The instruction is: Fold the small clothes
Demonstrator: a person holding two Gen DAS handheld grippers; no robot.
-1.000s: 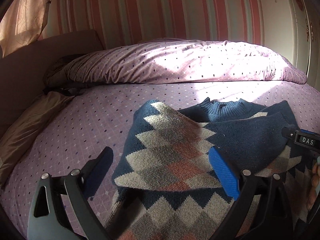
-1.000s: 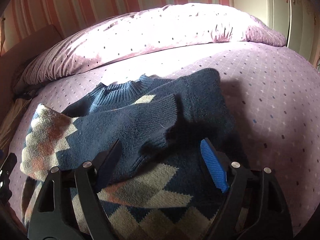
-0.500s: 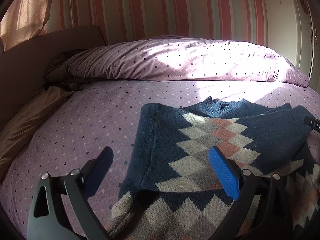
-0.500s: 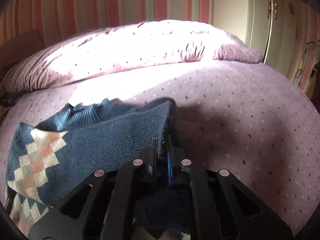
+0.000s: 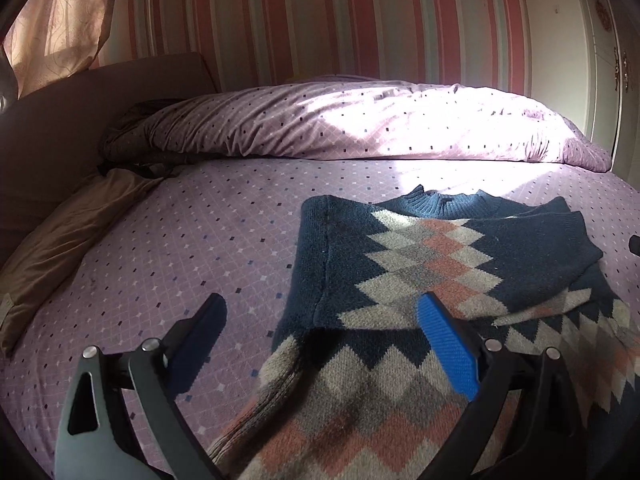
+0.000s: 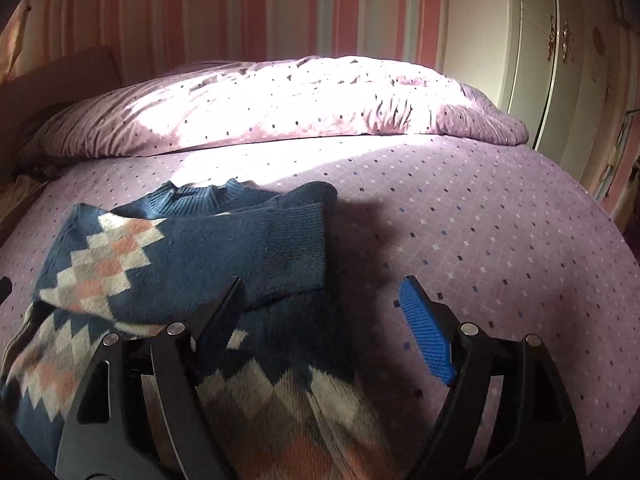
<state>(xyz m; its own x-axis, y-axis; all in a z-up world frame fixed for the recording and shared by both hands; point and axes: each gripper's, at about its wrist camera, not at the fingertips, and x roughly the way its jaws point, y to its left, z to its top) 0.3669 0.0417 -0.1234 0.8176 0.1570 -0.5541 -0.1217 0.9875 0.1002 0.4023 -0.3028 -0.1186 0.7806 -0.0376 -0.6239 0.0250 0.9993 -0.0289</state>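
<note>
A small navy sweater [image 5: 420,272] with a cream, grey and pink diamond pattern lies flat on the purple bed sheet [image 5: 224,240], collar toward the pillows. One sleeve [image 6: 208,256] is folded across its chest. My left gripper [image 5: 320,320] is open and empty, hovering over the sweater's lower left edge. My right gripper [image 6: 320,304] is open and empty, over the sweater's right edge beside the sleeve cuff [image 6: 308,252].
A rumpled purple duvet [image 5: 360,124] lies across the head of the bed. A tan pillow [image 5: 64,236] sits at the left edge below a dark headboard [image 5: 60,120]. A white wardrobe [image 6: 560,80] stands right of the bed.
My right gripper let go of the sleeve cuff and opened; the sleeve now lies flat across the chest. My left gripper drew back a little, staying open.
</note>
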